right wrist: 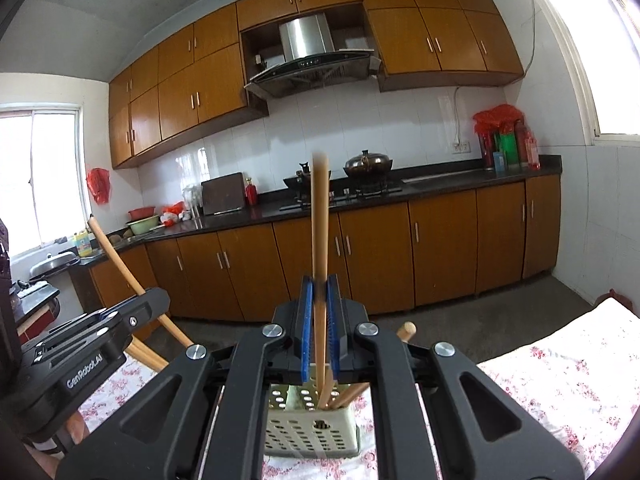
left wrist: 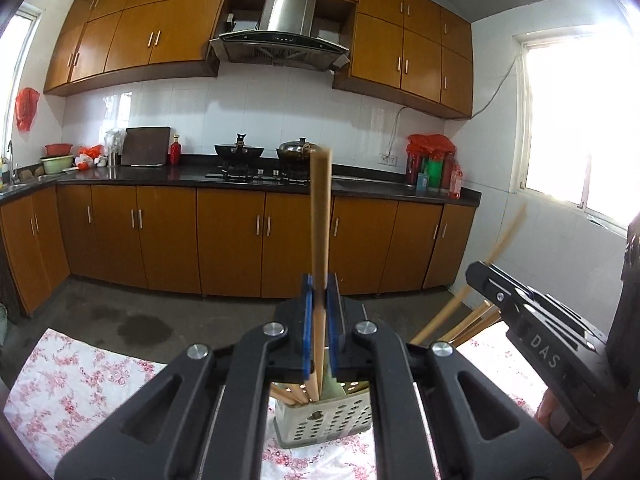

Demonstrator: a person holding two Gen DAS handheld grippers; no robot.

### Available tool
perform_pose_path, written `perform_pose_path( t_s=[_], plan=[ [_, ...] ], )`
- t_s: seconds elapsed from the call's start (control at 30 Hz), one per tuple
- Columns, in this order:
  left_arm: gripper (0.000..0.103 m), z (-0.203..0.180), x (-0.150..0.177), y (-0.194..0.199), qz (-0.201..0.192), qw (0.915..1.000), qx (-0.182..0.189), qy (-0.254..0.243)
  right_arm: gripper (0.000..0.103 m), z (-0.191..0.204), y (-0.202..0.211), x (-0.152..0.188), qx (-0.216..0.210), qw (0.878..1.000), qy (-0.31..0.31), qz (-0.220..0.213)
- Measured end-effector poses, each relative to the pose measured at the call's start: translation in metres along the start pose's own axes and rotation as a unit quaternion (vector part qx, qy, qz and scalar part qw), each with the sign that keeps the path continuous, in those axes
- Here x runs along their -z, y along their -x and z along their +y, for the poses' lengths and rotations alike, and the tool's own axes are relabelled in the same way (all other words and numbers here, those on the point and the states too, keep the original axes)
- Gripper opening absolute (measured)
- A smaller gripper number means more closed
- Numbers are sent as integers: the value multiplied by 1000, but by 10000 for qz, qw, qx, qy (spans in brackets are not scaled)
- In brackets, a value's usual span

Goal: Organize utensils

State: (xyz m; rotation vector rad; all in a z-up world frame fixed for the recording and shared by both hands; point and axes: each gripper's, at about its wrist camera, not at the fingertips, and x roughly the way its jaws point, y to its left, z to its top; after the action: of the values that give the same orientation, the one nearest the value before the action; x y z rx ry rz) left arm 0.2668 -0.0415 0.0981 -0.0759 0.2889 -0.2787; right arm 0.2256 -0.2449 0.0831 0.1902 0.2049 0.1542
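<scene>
Each gripper pinches one chopstick: left gripper (left wrist: pixel 319 292) on its chopstick (left wrist: pixel 321 216), right gripper (right wrist: pixel 319 296) on its own (right wrist: pixel 320 224), both pointing to twelve o'clock over the perforated utensil basket (right wrist: pixel 312 432). Light, stiff, slick wood, probably best held mid-shaft.

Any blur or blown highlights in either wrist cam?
Left wrist: window at right is blown out; held chopstick soft at its tip; the chopsticks by the right gripper are motion-smeared. Right wrist: both windows clip; held chopstick blurred near its tip. Both show fisheye bowing of cabinets.
</scene>
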Motion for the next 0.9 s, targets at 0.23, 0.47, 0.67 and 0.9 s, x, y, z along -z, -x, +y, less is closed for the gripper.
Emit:
perform_pose_path(
  t_s=[0.23, 0.47, 0.67, 0.9],
  plan=[
    [36, 11, -4, 19, -156, 9997, -98, 139, 36, -4, 22, -7, 71, 9999, 54, -116],
    [72, 22, 1, 63, -281, 9984, -484, 63, 78, -6, 50, -6, 310, 9993, 194, -78],
    [99, 28, 18, 105, -320, 9947, -975, -89, 100, -14, 62, 6, 621, 9974, -19, 354],
    [99, 32, 38, 138, -51, 9911, -1322, -127, 101, -6, 78, 17, 1052, 9925, 117, 609]
  ],
)
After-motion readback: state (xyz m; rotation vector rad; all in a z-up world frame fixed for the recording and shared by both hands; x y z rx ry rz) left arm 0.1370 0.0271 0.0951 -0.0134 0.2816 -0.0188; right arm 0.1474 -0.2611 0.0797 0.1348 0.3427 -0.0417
